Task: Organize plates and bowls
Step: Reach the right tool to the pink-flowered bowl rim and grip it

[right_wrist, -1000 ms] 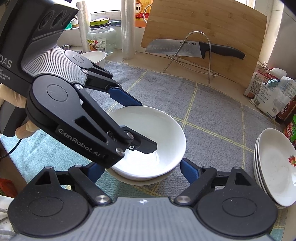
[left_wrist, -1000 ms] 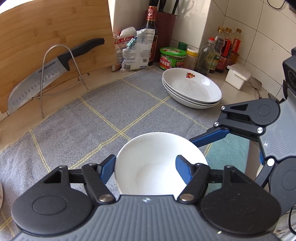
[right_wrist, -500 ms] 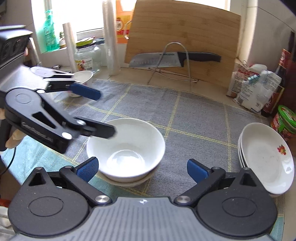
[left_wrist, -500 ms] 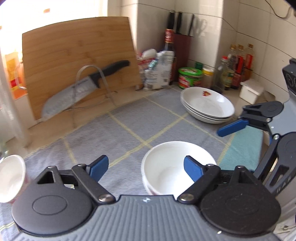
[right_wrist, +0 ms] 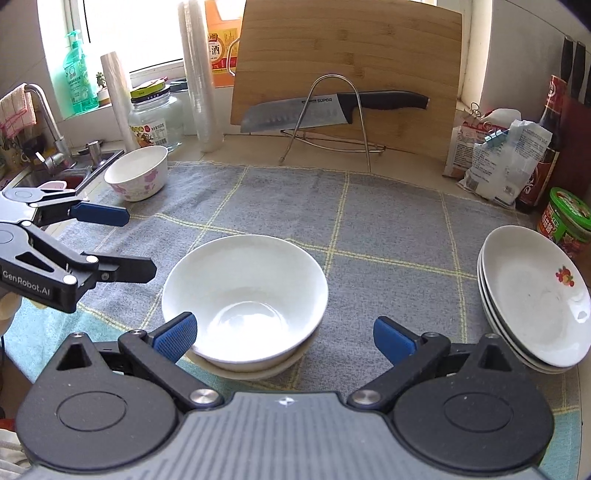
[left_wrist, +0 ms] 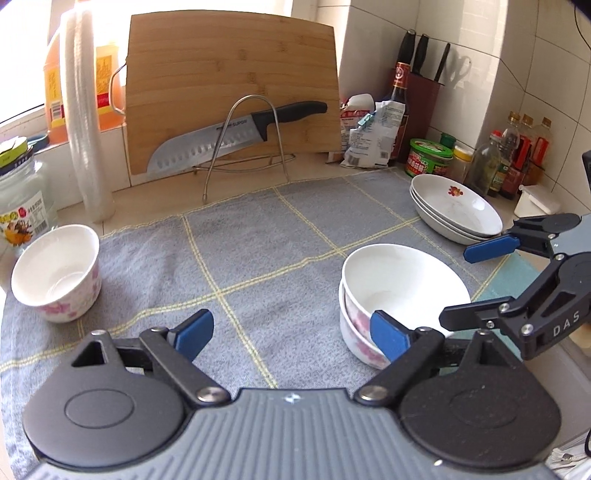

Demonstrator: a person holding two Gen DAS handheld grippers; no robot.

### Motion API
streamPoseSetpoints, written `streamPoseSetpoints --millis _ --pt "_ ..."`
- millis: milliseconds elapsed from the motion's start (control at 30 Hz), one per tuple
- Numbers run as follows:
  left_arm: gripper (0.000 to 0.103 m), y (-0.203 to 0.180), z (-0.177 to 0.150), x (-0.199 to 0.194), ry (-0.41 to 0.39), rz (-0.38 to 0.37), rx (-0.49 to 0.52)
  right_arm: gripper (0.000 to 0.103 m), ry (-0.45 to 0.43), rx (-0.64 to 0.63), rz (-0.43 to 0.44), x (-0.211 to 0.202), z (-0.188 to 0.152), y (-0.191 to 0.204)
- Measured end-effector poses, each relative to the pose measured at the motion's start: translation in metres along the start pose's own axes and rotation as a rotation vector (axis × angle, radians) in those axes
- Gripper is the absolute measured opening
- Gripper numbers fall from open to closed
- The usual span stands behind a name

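Bright daylight from the blown-out window behind, soft shadows, sharp focus, fisheye bending at edges

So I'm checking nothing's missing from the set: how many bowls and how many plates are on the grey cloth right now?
Bowls: 3, two nested near the front, the white bowl sitting in a flowered bowl, plus a lone flowered bowl at the cloth's far left corner.
Plates: 3, in one plate stack at the right.
Total: 6 dishes.

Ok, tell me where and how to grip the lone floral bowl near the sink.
Grip the floral bowl by its rim, one finger inside and one outside. Probably come from above on its near side with the left gripper: it stands upright, open mouth up, walls too wide to span comfortably.
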State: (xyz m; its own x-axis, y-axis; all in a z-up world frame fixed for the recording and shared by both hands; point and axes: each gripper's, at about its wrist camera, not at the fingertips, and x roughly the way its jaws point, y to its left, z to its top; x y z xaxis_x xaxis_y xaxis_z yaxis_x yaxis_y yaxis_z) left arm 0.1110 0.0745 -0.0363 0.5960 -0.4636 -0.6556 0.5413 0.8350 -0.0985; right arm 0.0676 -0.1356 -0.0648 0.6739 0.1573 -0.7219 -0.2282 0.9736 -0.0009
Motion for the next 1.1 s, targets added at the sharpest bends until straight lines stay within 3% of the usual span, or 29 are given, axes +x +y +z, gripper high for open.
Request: streamPoseSetpoints --millis 233,400,667,800,933,1100 --pt "0.092 0.012 -0.009 -0.007 -0.005 -0.001 -0.039 0.103 0.004 0.029 -0.032 0.001 -0.006 0.004" --pt "0.094 0.02 -0.013 -0.006 -0.014 0.053 -0.082 0.103 -0.012 0.004 0.005 -0.006 0.008 0.0" --pt "0.101 0.03 -0.011 -0.016 -0.051 0.274 -0.171 0.103 -0.044 -0.108 0.141 0.011 0.052 -0.005" --pt "0.101 0.047 -0.014 -0.018 -0.017 0.381 -0.187 0.103 -0.044 -0.146 0.179 0.024 0.072 0.002" --pt "0.101 0.07 -0.015 -0.011 0.018 0.453 -0.212 0.103 -0.04 -0.165 0.177 0.034 0.092 0.017" --pt "0.101 0.098 -0.014 0.008 0.052 0.471 -0.188 0.103 -0.02 -0.154 0.176 0.047 0.112 0.039"
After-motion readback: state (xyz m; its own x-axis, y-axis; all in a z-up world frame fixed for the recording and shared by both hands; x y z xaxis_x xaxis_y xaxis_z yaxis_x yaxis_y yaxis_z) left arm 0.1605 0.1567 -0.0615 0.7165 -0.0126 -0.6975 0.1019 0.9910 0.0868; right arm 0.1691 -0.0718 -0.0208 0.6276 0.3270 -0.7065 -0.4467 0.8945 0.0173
